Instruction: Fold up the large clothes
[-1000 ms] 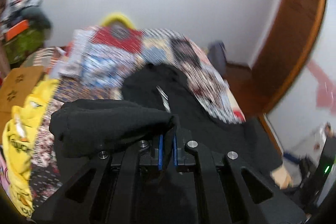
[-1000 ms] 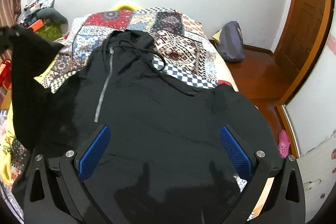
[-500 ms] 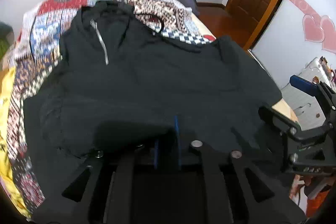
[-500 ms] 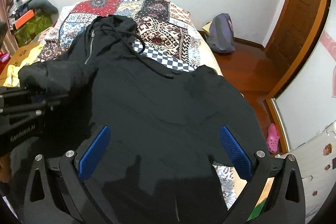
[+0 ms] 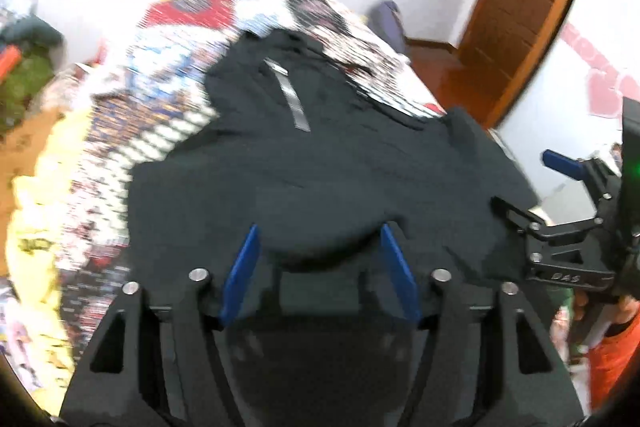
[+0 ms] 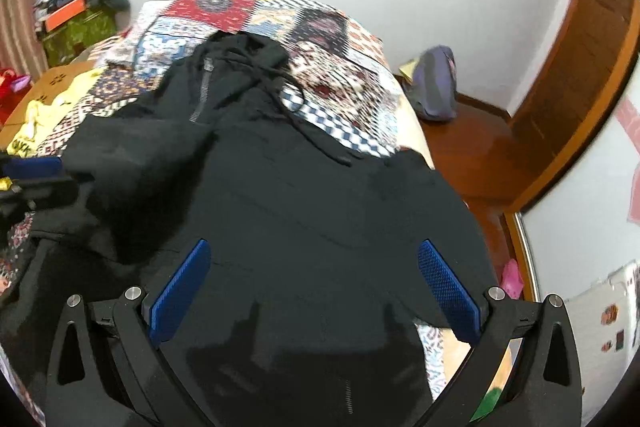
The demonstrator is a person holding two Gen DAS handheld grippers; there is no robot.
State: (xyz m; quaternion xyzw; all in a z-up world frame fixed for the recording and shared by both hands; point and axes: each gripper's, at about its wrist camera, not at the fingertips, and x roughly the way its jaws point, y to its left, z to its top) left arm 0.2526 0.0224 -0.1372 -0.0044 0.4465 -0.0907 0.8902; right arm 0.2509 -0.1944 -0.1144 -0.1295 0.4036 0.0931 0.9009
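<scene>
A black zip hoodie (image 6: 320,211) lies spread on a bed with a patchwork cover (image 6: 332,39), hood toward the far wall; it also shows in the left wrist view (image 5: 320,163). Its left sleeve (image 6: 132,163) lies folded across the body. My left gripper (image 5: 318,239) is open, its blue pads on either side of a fold of black fabric without gripping it. My right gripper (image 6: 316,267) is open and empty, low over the hoodie's lower body; it also shows at the right of the left wrist view (image 5: 560,195).
A yellow garment (image 6: 44,115) lies at the bed's left side by a cardboard box. A purple bag (image 6: 436,87) sits on the wooden floor to the right, near a brown door (image 6: 592,67). Clutter is piled at the far left corner.
My left gripper carried the sleeve across the hoodie's body, then opened and let it go. My right gripper stayed open over the lower body.
</scene>
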